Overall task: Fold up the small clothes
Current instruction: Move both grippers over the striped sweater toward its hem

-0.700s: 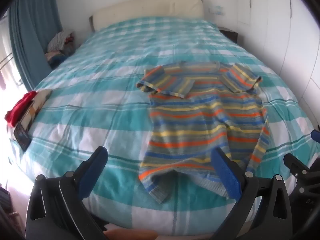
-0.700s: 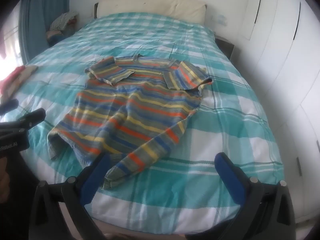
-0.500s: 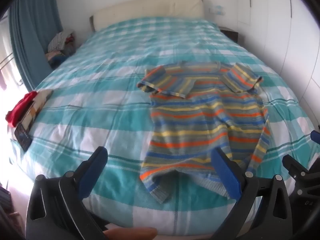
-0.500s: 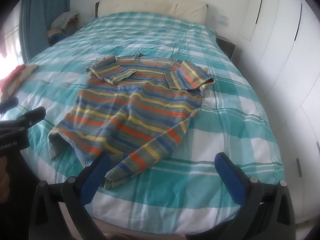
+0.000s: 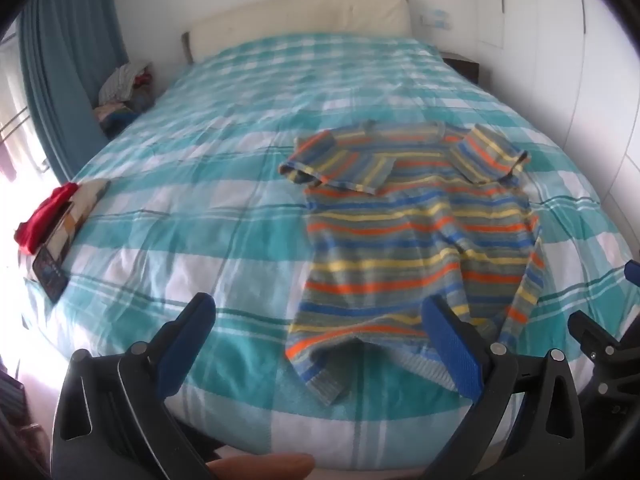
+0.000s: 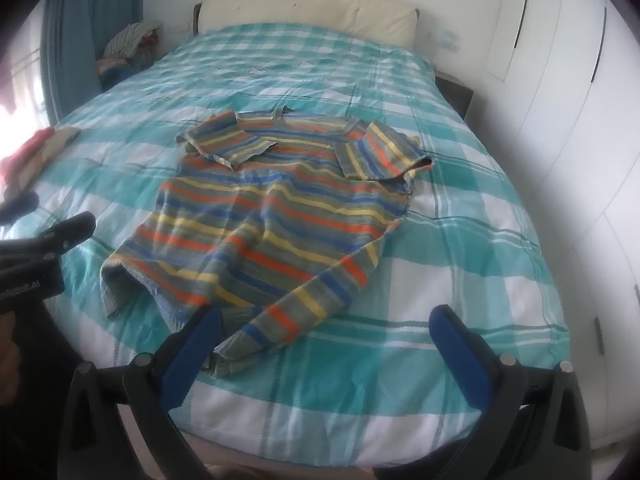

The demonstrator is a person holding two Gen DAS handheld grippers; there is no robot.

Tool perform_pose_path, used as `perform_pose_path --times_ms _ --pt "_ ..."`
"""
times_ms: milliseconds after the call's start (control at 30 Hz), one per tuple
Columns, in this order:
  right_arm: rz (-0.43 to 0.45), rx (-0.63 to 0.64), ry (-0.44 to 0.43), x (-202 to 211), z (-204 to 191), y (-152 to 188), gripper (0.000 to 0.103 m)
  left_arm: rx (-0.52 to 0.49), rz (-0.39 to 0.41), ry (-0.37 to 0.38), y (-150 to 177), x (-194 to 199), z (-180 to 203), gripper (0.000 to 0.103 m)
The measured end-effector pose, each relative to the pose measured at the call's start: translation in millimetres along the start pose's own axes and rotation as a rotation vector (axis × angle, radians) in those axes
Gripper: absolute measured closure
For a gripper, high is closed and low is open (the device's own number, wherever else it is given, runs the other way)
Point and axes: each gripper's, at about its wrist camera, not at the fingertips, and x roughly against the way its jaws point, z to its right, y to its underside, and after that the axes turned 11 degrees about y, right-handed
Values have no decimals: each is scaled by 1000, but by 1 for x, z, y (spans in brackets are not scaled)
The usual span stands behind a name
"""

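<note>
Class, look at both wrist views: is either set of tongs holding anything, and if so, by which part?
Nothing is held. The left tongs and right tongs are open above the striped sweater's hem, not gripping it.

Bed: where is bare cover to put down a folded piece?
On the bed, bare cover lies between the striped sweater and the red-topped pile at the left edge, and beyond the sweater toward the headboard. In the right wrist view, also right of the sweater. The left edge is crowded.

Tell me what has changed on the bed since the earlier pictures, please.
Almost nothing has changed. Both hand-held grippers, left and right, stay open and empty near the foot of the bed; the views shift only very slightly. The striped sweater lies as before on the checked cover, both sleeves folded in, untouched.
</note>
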Motion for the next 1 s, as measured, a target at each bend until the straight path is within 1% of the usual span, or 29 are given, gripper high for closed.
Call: perform_pose_path --times_ms 1000 --pt "-1 5 9 -1 -2 4 0 -5 -4 -7 3 0 -3 0"
